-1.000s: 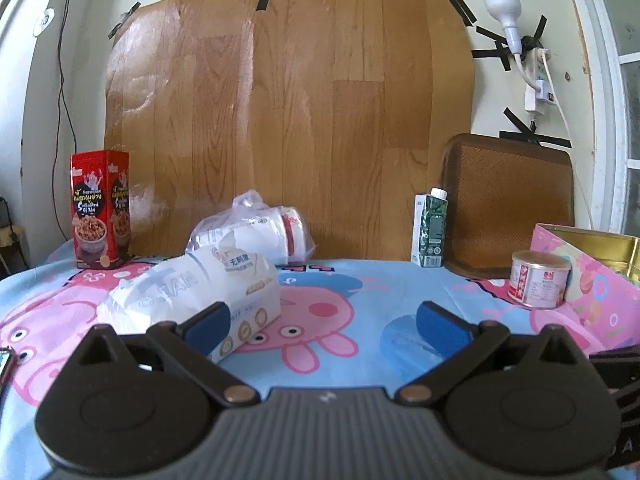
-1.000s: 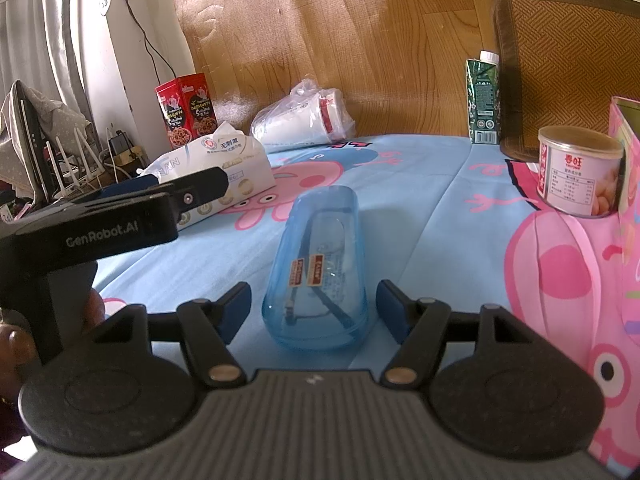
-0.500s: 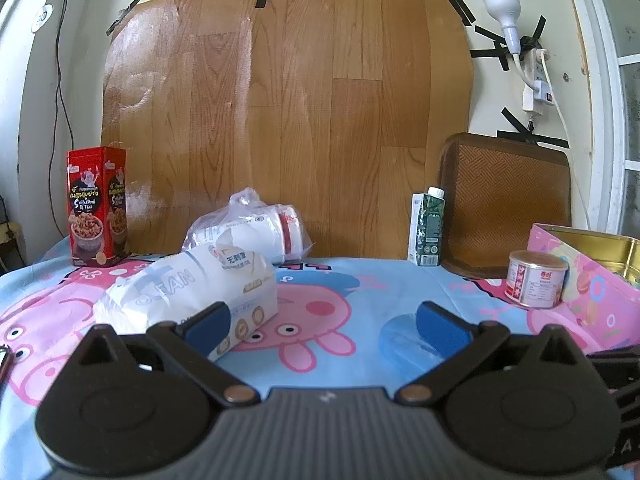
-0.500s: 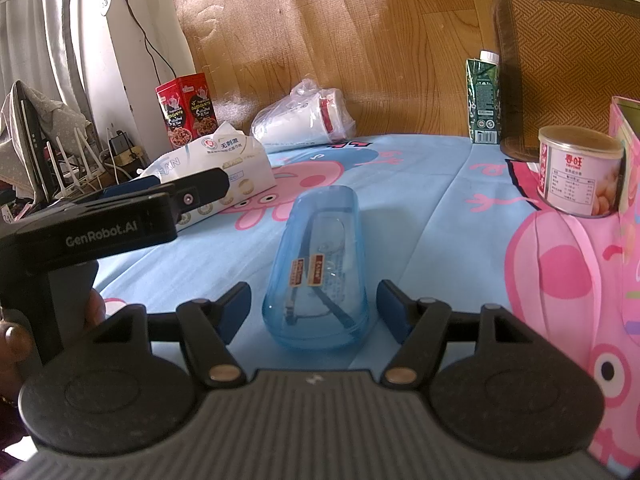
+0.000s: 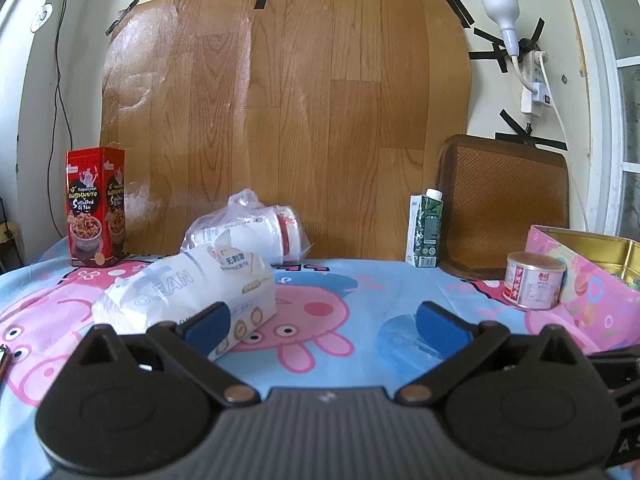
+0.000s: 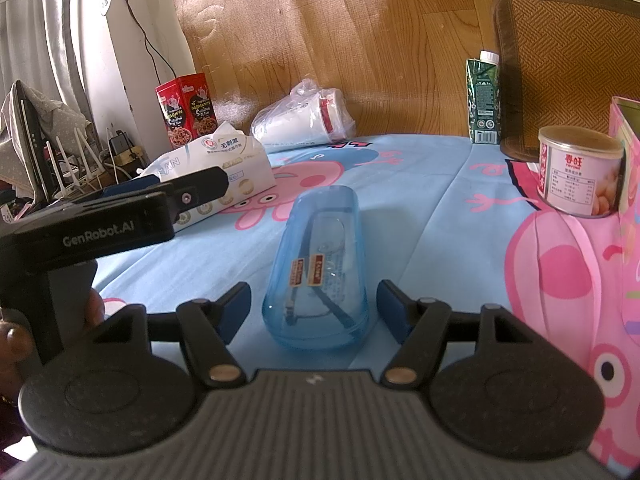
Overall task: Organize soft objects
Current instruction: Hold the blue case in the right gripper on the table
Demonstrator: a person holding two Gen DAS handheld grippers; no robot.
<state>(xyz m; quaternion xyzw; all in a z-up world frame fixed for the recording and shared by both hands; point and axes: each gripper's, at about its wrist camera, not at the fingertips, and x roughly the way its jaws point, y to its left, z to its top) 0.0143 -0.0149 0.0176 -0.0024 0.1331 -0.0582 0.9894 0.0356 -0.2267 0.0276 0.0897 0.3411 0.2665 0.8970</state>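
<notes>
Blue translucent glasses case (image 6: 320,268) lies untouched between the right gripper's (image 6: 314,310) wide jaws; left gripper (image 5: 324,320) gapes wide near the tissue pack (image 5: 180,292).

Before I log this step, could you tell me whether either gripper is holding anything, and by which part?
Nothing is held. The right gripper stands open around the blue case without touching it; the left gripper is open over the cloth.

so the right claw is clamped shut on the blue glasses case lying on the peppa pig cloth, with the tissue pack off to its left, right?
Not quite: the right claw is open, not clamped. In the right wrist view its pads stand clear on either side of the blue glasses case with visible gaps. The rest holds: the case lies on the Peppa Pig cloth, and the tissue pack sits off to its left.
</notes>
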